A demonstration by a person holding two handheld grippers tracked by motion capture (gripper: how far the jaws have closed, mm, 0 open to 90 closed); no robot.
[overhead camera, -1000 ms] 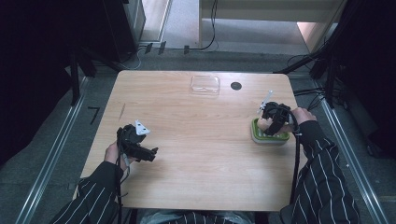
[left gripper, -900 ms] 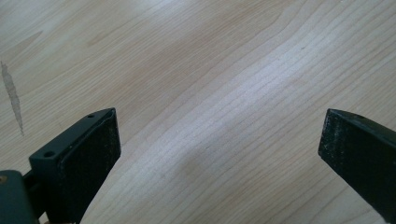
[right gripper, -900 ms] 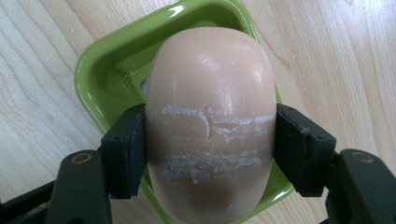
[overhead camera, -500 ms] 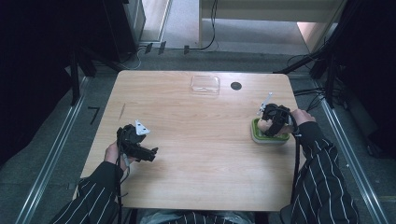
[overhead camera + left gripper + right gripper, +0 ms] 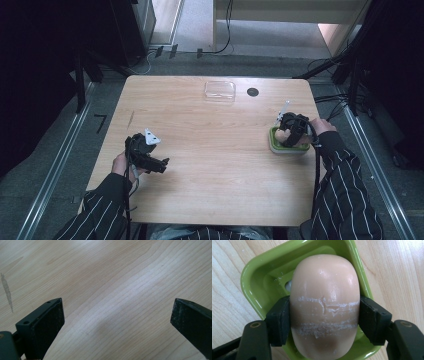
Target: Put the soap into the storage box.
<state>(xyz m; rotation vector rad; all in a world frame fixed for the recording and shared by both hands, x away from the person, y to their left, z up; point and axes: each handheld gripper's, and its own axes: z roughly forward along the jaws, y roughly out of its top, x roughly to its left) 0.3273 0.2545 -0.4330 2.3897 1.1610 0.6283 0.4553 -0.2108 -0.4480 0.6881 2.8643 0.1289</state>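
While my right gripper [image 5: 324, 322] pinches the smooth, peach-coloured oval soap bar [image 5: 324, 305] across its middle in the green plastic dish [image 5: 254, 285] by the table's right edge, it looks firm but slippery; my left gripper [image 5: 117, 322] hangs spread.

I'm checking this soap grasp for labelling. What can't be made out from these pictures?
- Floor of the green dish, right gripper view: mostly hidden under the soap bar.
- Soap, high view: covered by the right gripper.
- Whether the soap has lifted off the dish: unclear.
- Clear container, high view: contents too small to tell.
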